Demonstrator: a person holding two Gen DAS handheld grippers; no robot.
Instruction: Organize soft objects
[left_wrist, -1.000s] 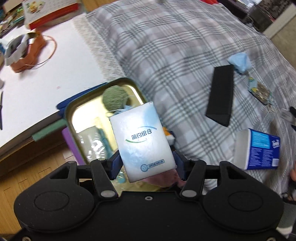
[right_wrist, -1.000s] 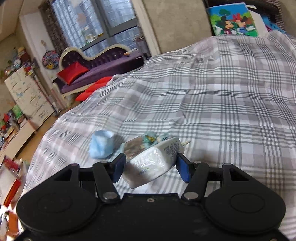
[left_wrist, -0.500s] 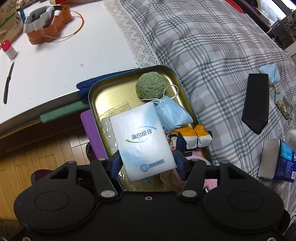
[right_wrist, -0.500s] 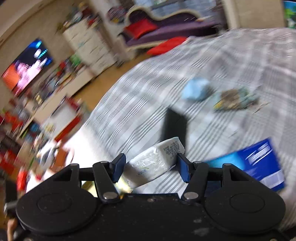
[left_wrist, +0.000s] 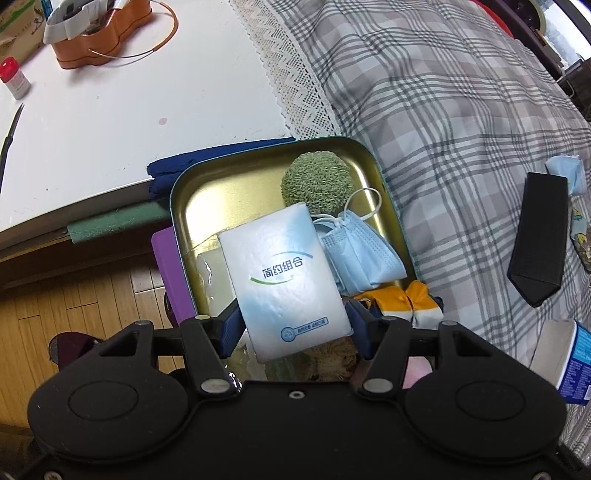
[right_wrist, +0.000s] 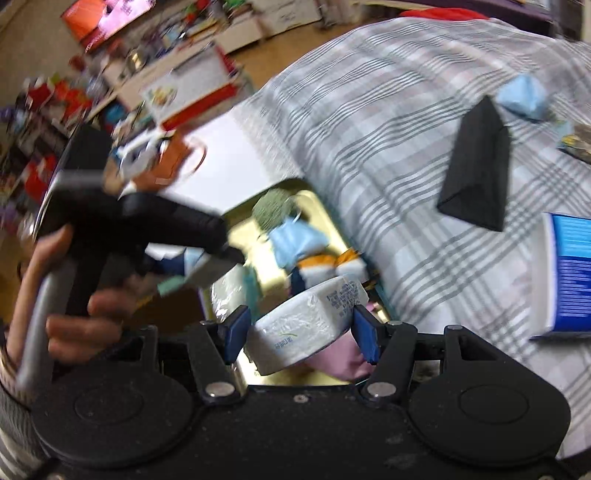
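Holding tissue pack (left_wrist: 290, 280) above tin (left_wrist: 236, 184)

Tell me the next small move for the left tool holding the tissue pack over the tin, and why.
Probably lower it a little further and let go. The left tool grips the white tissue pack right above the gold tin tray, over a bare patch beside the green ball and blue face mask. The right tool is arriving with a second pack, so clearing out first seems wise.
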